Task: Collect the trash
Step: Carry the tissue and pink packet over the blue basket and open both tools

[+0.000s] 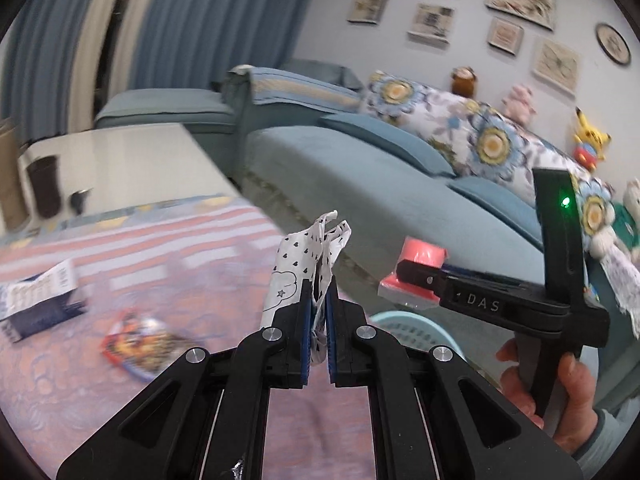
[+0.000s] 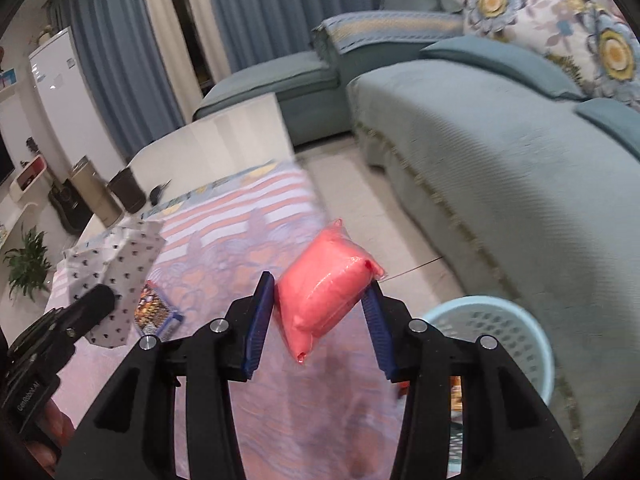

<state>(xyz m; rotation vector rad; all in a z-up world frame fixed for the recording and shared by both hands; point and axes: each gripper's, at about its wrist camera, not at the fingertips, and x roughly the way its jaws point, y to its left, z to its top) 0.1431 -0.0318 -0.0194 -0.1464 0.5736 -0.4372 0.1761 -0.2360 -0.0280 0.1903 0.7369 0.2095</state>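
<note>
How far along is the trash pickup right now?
Done: cannot tell; the light blue basket shows only a glimpse of something inside. In hand: the left hand-held gripper clamps a heart-print wrapper; the right hand-held gripper holds a pink packet. Left: a colourful wrapper and a blue-and-white package on the table.

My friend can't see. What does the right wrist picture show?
The right gripper squeezes a pink plastic packet above a striped tablecloth. A pale blue basket sits lower right beside a teal sofa.

The wrapper point(image 1: 310, 258) is white with small black hearts. The packet point(image 2: 326, 280) is coral pink. The basket point(image 2: 516, 332) is pale blue, the sofa point(image 2: 500, 160) teal.
</note>
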